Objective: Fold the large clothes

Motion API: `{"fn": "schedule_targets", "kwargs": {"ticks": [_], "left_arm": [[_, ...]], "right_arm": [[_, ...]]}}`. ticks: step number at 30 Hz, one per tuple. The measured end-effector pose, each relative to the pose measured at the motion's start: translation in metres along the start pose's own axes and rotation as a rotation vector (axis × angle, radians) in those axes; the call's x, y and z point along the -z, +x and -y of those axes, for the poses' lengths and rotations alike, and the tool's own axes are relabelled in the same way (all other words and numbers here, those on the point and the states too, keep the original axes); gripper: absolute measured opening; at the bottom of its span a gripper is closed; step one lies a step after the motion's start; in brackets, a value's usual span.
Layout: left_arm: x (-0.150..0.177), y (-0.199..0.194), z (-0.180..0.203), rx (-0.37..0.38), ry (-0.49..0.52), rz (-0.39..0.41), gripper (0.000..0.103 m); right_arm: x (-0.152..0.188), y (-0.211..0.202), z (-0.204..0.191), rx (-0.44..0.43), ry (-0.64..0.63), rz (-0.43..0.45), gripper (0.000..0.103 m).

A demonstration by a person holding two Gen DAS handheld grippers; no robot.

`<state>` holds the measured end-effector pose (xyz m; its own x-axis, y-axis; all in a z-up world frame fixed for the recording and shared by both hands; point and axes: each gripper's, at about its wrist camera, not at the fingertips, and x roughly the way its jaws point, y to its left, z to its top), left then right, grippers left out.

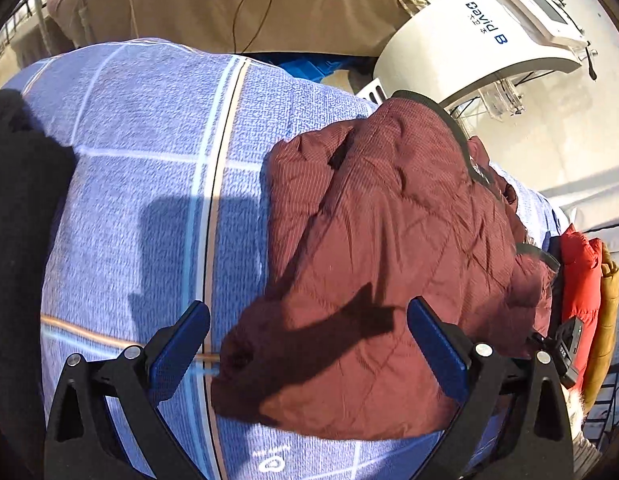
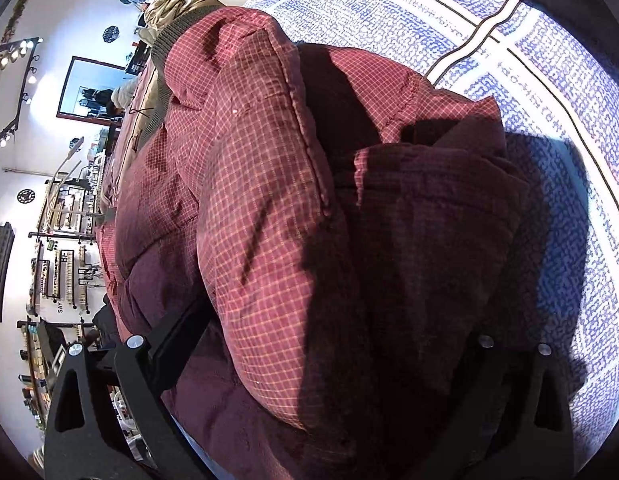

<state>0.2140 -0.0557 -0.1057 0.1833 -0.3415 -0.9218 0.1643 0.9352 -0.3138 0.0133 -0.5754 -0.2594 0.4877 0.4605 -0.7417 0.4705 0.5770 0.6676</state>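
One maroon checked puffer jacket (image 1: 389, 264), crumpled, half-folded

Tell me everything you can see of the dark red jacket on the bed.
The jacket is a puffy, quilted garment of dark red cloth with a fine pale grid and a dark knit trim at one edge. It lies bunched and partly folded on the blue checked bedsheet. The open left gripper hovers over its near edge.
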Motion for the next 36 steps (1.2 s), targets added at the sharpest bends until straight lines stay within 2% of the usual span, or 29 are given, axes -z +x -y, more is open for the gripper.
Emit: {"fn": "schedule_targets", "kwargs": {"ticks": [8, 12, 18, 22, 26, 32, 36], "left_arm": [[-0.017, 0.05, 0.001, 0.038, 0.059, -0.087, 0.097], [-0.02, 0.071, -0.011, 0.092, 0.018, -0.13, 0.098], [-0.032, 0.083, 0.002, 0.071, 0.06, -0.132, 0.098], [-0.047, 0.091, 0.024, 0.116, 0.081, -0.133, 0.098], [-0.054, 0.106, 0.036, 0.083, 0.055, -0.165, 0.098], [-0.052, 0.105, 0.028, 0.094, 0.036, -0.175, 0.098], [-0.05, 0.111, 0.035, 0.04, 0.044, -0.156, 0.098]], "right_arm": [[0.003, -0.003, 0.001, 0.013, 0.015, 0.007, 0.098], [0.005, -0.003, 0.002, 0.022, 0.026, 0.005, 0.099], [0.004, -0.002, 0.0, 0.025, 0.029, 0.004, 0.099], [0.005, -0.002, 0.002, 0.024, 0.031, 0.0, 0.099], [0.006, -0.001, 0.003, 0.022, 0.029, 0.001, 0.099], [0.007, -0.001, 0.006, 0.019, 0.032, 0.004, 0.099], [0.007, -0.001, 0.007, 0.021, 0.031, 0.003, 0.099]]}}
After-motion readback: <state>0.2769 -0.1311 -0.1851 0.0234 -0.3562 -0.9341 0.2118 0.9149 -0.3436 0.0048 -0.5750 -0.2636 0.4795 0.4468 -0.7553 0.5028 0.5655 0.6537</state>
